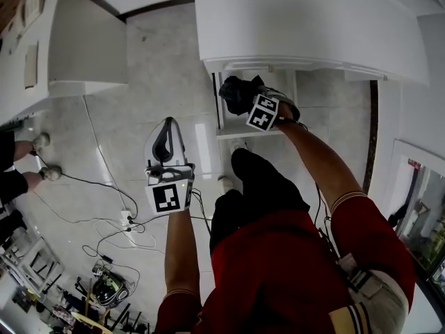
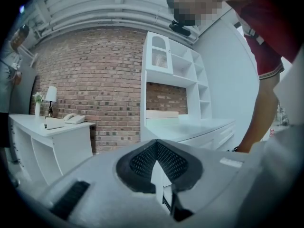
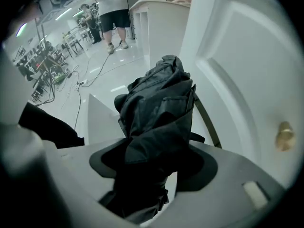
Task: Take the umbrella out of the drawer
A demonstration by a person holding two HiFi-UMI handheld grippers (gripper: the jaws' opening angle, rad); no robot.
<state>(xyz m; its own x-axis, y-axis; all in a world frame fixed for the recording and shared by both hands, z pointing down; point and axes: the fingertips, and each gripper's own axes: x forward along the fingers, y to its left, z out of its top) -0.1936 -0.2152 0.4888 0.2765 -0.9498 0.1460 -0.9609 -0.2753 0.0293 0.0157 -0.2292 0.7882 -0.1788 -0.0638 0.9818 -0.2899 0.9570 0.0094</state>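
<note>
The umbrella [image 1: 233, 89] is a folded black bundle of crumpled fabric. My right gripper [image 1: 252, 99] is shut on it and holds it up above the open white drawer [image 1: 247, 132], under the edge of the white cabinet top [image 1: 313, 26]. In the right gripper view the umbrella [image 3: 156, 103] rises out from between the jaws of the right gripper [image 3: 153, 158] and hides the pads. My left gripper [image 1: 166, 132] hangs over the floor to the left, apart from the drawer. In its own view the left gripper [image 2: 156, 148] has its mesh pads together with nothing between them.
A white panel with a brass knob [image 3: 284, 136] stands close on the right of the umbrella. Cables and a power strip [image 1: 127, 220] lie on the tiled floor. Another person's feet [image 1: 42, 157] are at far left, beside a white sideboard [image 1: 83, 40].
</note>
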